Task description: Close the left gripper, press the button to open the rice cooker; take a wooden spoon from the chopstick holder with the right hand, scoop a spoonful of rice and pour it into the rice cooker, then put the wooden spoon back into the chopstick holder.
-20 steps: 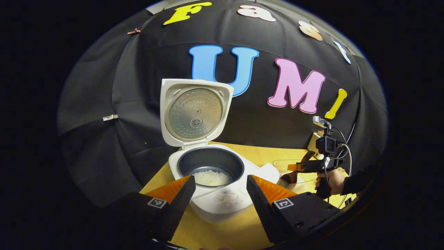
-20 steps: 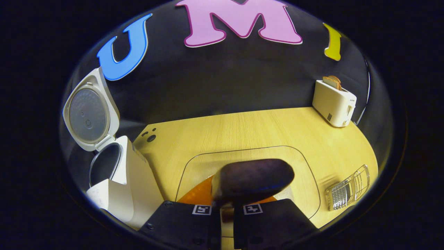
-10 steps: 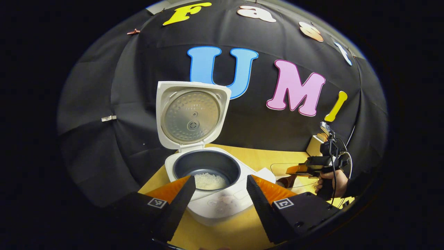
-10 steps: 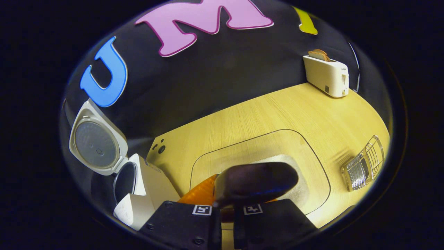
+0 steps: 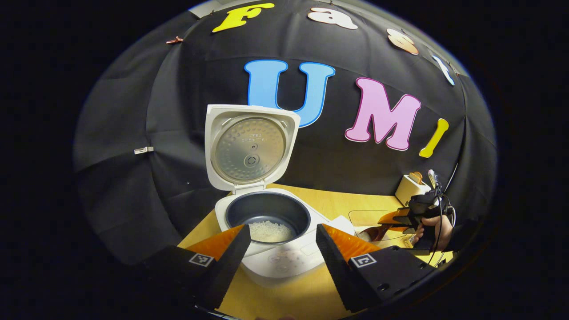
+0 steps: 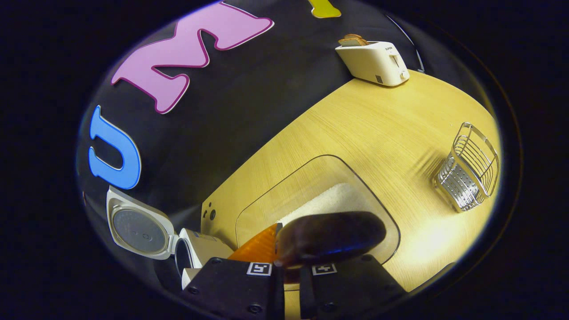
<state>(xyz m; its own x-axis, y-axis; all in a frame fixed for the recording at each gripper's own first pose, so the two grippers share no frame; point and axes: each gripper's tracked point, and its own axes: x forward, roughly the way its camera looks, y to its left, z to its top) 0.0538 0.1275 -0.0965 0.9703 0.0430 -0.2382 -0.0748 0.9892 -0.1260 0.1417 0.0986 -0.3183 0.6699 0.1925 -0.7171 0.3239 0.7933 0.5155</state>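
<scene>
The white rice cooker (image 5: 284, 260) stands with its lid (image 5: 249, 149) raised, and some rice (image 5: 271, 231) lies in its dark pot. My left gripper (image 5: 282, 229) hangs open just in front of the pot, holding nothing. My right gripper (image 6: 291, 266) is shut on the wooden spoon (image 6: 331, 238), whose dark bowl hovers over the clear tray (image 6: 311, 166) holding white rice (image 6: 329, 200). The left gripper view shows the right gripper (image 5: 402, 220) far right, in a hand, with the spoon (image 5: 373, 232) tipped down at the tray. The wire chopstick holder (image 6: 469, 173) stands right of the tray.
A white toaster (image 6: 375, 62) with a slice of bread stands at the back of the wooden table (image 6: 382, 120). The rice cooker (image 6: 195, 249) and its open lid (image 6: 138, 231) sit at the lower left of the right gripper view. Black cloth walls the table's far side.
My right gripper has rolled and dropped with the spoon toward the tray; rice now shows beyond the spoon's bowl. The left gripper has barely moved and stays open.
</scene>
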